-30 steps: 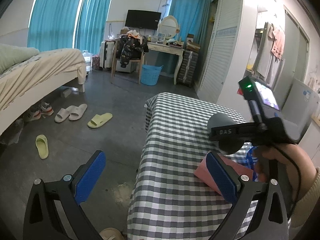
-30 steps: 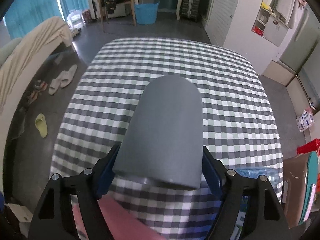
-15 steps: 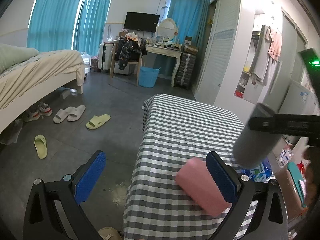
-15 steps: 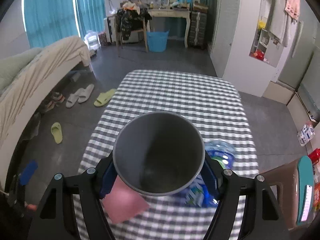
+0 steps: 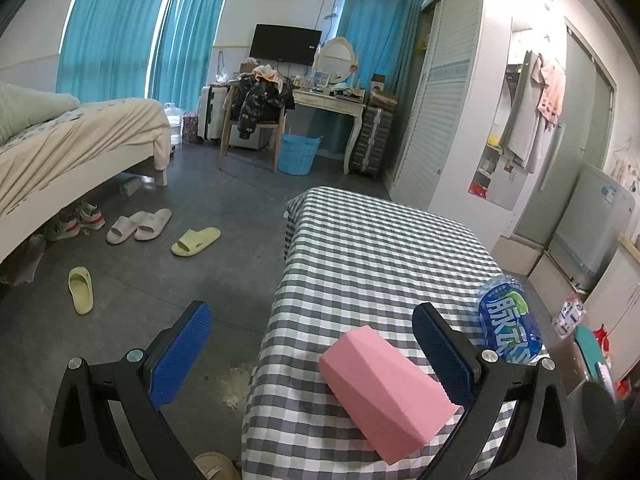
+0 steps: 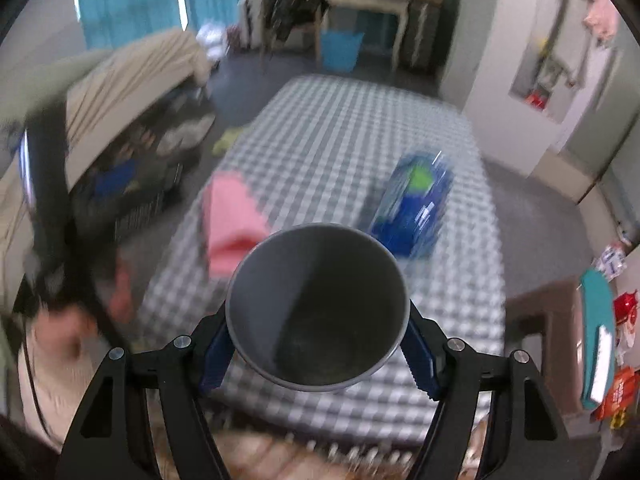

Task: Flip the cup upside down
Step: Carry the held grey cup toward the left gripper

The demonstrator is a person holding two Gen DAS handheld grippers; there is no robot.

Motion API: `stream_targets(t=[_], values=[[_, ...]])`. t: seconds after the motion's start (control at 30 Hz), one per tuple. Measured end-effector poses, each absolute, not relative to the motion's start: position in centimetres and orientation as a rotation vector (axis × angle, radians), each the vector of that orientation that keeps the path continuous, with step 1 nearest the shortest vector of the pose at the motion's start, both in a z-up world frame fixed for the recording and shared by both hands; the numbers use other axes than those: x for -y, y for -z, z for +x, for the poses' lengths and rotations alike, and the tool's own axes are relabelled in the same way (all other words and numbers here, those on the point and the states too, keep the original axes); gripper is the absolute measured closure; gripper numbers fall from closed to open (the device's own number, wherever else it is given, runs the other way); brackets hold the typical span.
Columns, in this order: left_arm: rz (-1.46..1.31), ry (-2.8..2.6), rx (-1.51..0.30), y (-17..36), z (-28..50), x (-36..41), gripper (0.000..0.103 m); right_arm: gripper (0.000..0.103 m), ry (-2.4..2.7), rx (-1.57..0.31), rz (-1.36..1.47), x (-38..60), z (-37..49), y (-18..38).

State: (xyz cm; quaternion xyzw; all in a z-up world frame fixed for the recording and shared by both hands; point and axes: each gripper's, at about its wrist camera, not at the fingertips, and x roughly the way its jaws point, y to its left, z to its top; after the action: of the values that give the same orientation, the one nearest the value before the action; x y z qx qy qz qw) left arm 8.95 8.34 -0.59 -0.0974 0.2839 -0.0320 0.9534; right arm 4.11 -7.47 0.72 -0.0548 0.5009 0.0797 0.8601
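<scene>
My right gripper (image 6: pixel 318 350) is shut on a grey cup (image 6: pixel 318 308). Its open mouth faces the camera and I see down into its dark inside. I hold it in the air above the near end of the checked table (image 6: pixel 360 128). The right wrist view is blurred by motion. In the left wrist view the cup (image 5: pixel 592 420) shows only as a grey shape at the far right edge. My left gripper (image 5: pixel 312 356) is open and empty, low at the table's near left corner, with its right finger beside a pink block (image 5: pixel 384 388).
A pink block (image 6: pixel 230 220) and a blue plastic bottle (image 6: pixel 416 204) lie on the checked cloth; the bottle also shows in the left wrist view (image 5: pixel 508 324). Slippers (image 5: pixel 138 226) lie on the floor left of the table. A bed (image 5: pixel 72 148) stands at the left.
My right gripper has lifted the cup off the table, turned it from bottom-up view to mouth facing the camera, and pulled back toward the near right. The left gripper has barely moved.
</scene>
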Motion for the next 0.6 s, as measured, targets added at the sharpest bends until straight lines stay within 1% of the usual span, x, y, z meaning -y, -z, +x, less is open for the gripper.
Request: stream_targets(t=[0.1,0.23,0.37,0.5,0.6], values=[[-0.193,0.063,-0.578,0.6,9.0,-8.3,0.000,0.031,-0.170,-1.087,-0.088,7.4,5.9,1.0],[-0.188,0.055,-0.579,0.7,9.0,-8.1,0.000,0.031,-0.136,-1.051,-0.019,8.0,9.5,1.9],[-0.179,0.047,-0.580,0.8,9.0,-8.1,0.000,0.031,-0.110,-1.071,0.022,8.7,12.4,3.8],[-0.175,0.040,-0.584,0.8,9.2,-8.1,0.000,0.031,-0.096,-1.118,0.045,9.1,13.5,6.3],[-0.163,0.036,-0.584,0.9,9.3,-7.9,0.000,0.031,-0.105,-1.105,0.057,9.1,13.1,6.5]])
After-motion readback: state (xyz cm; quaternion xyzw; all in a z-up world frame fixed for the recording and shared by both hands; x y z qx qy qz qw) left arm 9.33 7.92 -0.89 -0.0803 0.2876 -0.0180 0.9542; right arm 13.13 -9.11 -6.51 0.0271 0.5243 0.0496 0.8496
